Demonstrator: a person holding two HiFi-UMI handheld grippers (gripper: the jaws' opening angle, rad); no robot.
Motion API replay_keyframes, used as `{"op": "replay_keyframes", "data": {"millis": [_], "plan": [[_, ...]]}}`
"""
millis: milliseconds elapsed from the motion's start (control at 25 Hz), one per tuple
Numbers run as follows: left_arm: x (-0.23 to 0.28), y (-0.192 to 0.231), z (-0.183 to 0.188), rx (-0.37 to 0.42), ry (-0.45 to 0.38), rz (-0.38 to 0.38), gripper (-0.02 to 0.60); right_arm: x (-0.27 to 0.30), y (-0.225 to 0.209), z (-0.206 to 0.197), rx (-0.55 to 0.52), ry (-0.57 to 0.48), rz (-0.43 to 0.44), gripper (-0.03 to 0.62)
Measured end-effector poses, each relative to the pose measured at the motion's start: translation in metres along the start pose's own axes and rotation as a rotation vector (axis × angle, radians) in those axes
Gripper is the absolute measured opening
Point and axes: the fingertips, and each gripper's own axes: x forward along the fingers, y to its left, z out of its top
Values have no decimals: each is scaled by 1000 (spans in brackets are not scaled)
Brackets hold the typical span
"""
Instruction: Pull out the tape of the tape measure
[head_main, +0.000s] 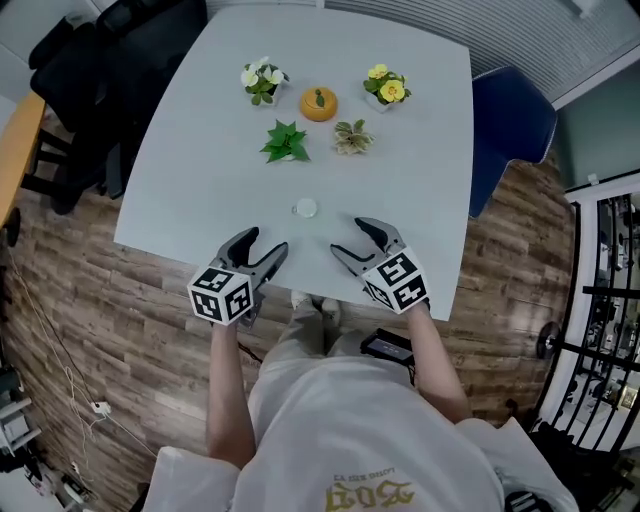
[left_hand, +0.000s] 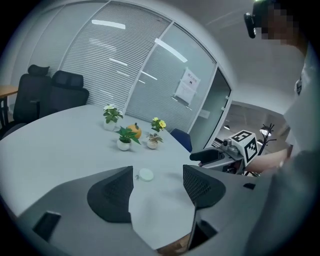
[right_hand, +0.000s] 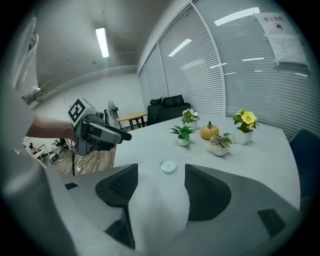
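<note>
A small round white tape measure (head_main: 305, 208) lies flat on the pale table (head_main: 200, 150), a little in from the near edge. It shows in the left gripper view (left_hand: 146, 174) and the right gripper view (right_hand: 168, 167) just beyond the jaws. My left gripper (head_main: 262, 247) hovers at the near edge, left of the tape measure, jaws open and empty. My right gripper (head_main: 351, 238) hovers right of it, also open and empty. Each gripper appears in the other's view: the right gripper (left_hand: 220, 155), the left gripper (right_hand: 102, 132).
Several small potted plants (head_main: 285, 142) and an orange pumpkin ornament (head_main: 319, 104) stand in a cluster at the far middle of the table. A blue chair (head_main: 510, 125) is at the right side, black office chairs (head_main: 110, 70) at the far left.
</note>
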Motion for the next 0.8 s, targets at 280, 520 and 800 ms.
{"op": "replay_keyframes", "data": {"millis": [280, 520, 800], "plan": [[30, 27, -2, -25, 57, -63, 293, 38, -15, -5, -23, 88, -9, 290], [46, 46, -10, -22, 117, -100, 293, 75, -20, -13, -50, 164, 1, 291], [60, 66, -17, 30, 198, -140, 293, 119, -17, -11, -113, 232, 42, 293]]}}
